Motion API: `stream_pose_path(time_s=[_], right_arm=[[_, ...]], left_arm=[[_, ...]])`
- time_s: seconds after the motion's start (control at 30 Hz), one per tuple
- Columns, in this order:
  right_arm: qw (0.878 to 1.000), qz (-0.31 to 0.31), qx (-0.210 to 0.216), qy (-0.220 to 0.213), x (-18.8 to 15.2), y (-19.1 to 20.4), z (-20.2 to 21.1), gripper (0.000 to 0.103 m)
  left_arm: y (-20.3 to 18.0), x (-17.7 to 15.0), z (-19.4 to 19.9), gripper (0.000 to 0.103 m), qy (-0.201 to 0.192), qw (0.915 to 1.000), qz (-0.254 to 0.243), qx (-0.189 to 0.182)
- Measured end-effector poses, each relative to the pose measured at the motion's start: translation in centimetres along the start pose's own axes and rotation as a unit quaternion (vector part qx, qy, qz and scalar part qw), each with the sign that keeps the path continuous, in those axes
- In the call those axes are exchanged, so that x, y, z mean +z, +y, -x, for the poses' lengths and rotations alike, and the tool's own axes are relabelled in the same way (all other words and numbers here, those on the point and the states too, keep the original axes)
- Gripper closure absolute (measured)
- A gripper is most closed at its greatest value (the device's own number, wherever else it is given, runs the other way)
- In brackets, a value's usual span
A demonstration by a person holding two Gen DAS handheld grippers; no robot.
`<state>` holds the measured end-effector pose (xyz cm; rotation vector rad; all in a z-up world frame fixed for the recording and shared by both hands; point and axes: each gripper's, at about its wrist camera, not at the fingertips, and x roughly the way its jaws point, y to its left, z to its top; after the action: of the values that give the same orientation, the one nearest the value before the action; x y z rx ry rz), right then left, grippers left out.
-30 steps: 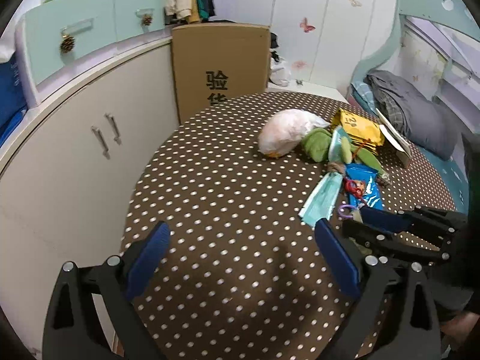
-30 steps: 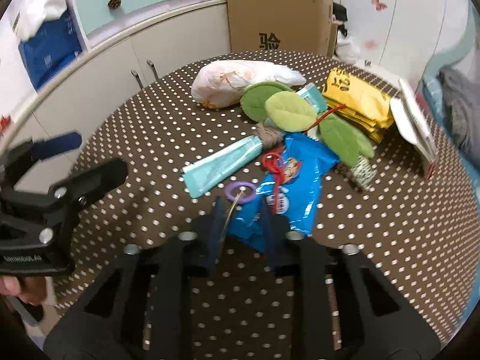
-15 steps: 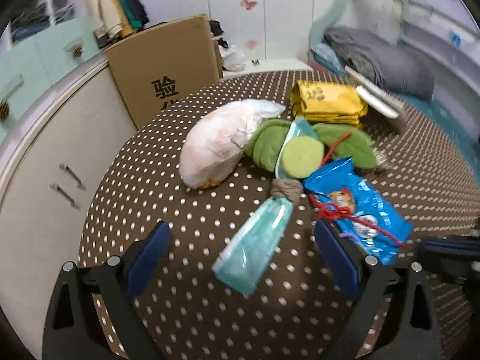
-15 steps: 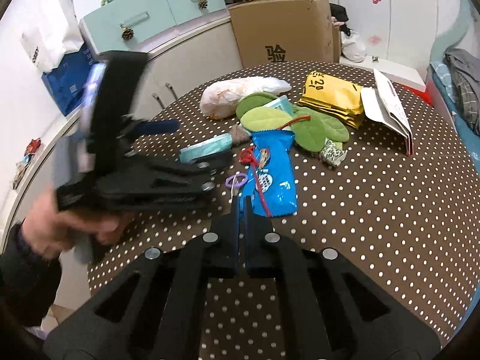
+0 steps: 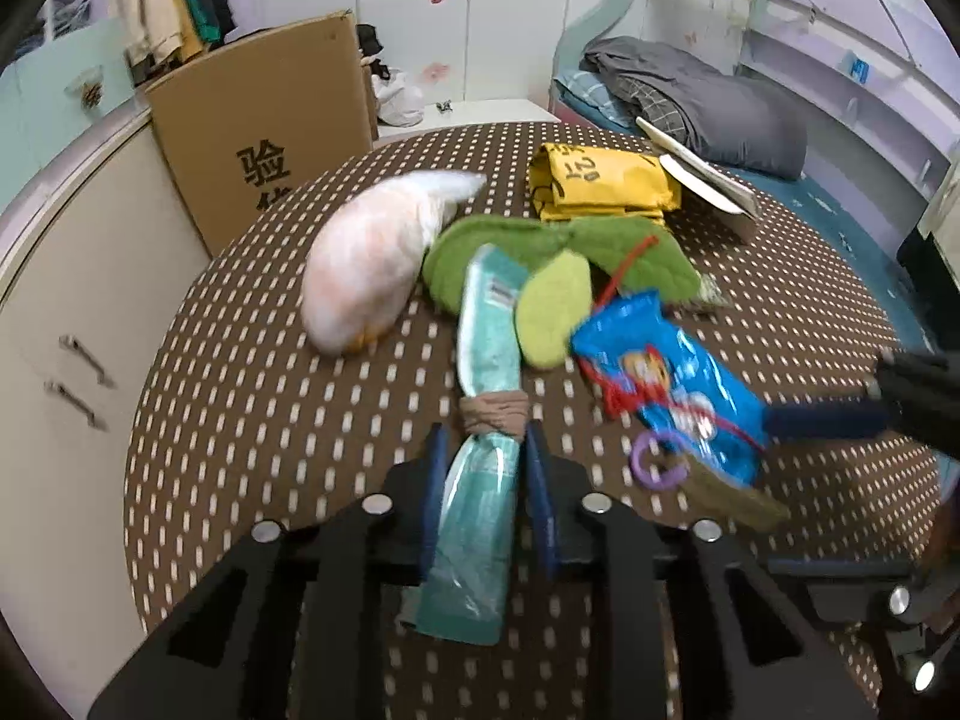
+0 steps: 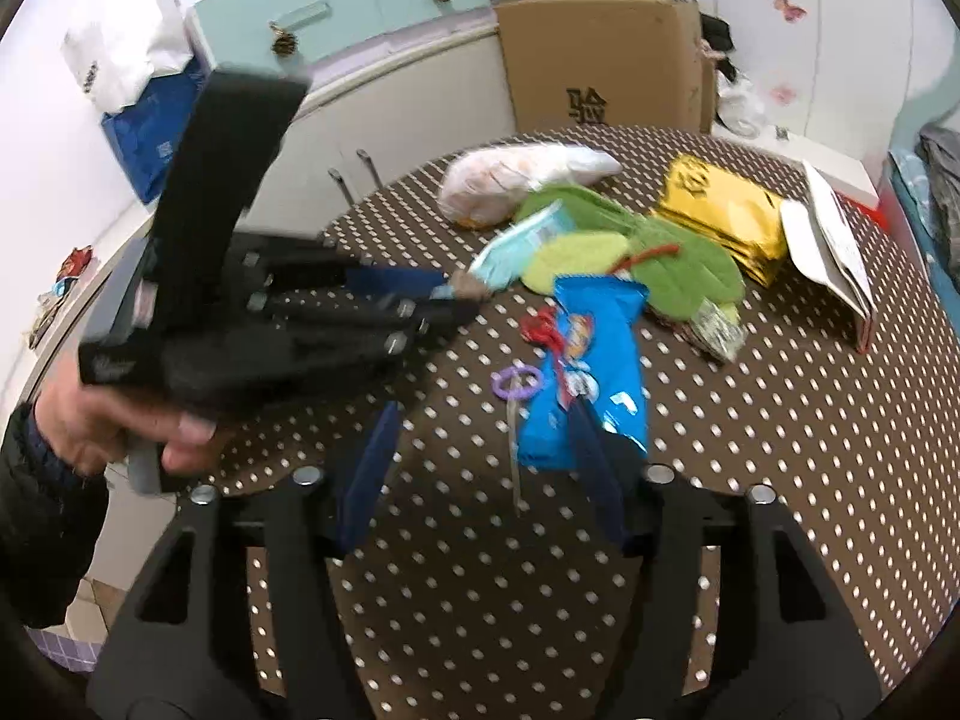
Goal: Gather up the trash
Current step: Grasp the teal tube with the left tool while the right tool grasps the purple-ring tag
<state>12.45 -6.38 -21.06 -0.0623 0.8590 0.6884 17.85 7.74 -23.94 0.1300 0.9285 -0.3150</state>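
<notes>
Counter (image 5: 252, 396): round, polka-dot cloth, trash clustered mid-surface.
Teal wrapper (image 5: 480, 480): long, lying just left of blue snack packet (image 5: 672, 384).
Left gripper (image 5: 483, 456): jaws closing around teal wrapper; advise squeezing below brown band, then lifting straight up.
Right gripper (image 6: 486, 450): jaws opening, empty, at blue snack packet's near end.

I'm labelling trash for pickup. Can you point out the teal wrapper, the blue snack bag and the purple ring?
teal wrapper (image 5: 480, 516): left wrist view, lower half between the claw pads.
blue snack bag (image 6: 591, 384): right wrist view, middle of the bag.
purple ring (image 5: 645, 462): left wrist view, left arc of the ring.
</notes>
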Motion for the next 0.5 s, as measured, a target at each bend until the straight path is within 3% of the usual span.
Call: stream_pose_path(time_s=[0.1,0.17,0.2,0.27,0.33,0.37,0.5], right_arm=[[0.999,0.023,-0.016,0.017,0.5,0.6,-1.4,0.055],[0.999,0.025,-0.016,0.030,0.6,0.6,-2.5,0.070],[0.999,0.028,-0.019,0.034,0.6,0.6,-3.0,0.072],[0.998,0.036,-0.033,0.039,0.3,0.7,-3.6,0.089],[0.998,0.037,-0.042,0.031,0.2,0.6,-3.6,0.097],[0.998,0.031,-0.040,0.031,0.2,0.3,-3.5,0.100],[1.000,-0.009,-0.006,0.011,-0.2,-1.0,-1.9,0.100]], left_arm=[[-0.1,-1.8,1.2,0.081,-0.001,0.9998,0.018,0.002],[0.0,-2.1,1.6,0.080,-0.002,0.9997,0.025,0.005],[0.0,-2.2,1.6,0.075,-0.003,0.9996,0.025,0.010],[-0.1,-2.2,1.5,0.067,-0.006,0.9996,0.022,0.016],[-0.4,-2.0,1.5,0.068,-0.005,0.9996,0.019,0.018],[-0.3,-1.7,1.3,0.082,-0.005,0.9996,0.020,0.017],[0.2,-1.7,1.4,0.084,-0.004,0.9989,0.045,-0.009]])
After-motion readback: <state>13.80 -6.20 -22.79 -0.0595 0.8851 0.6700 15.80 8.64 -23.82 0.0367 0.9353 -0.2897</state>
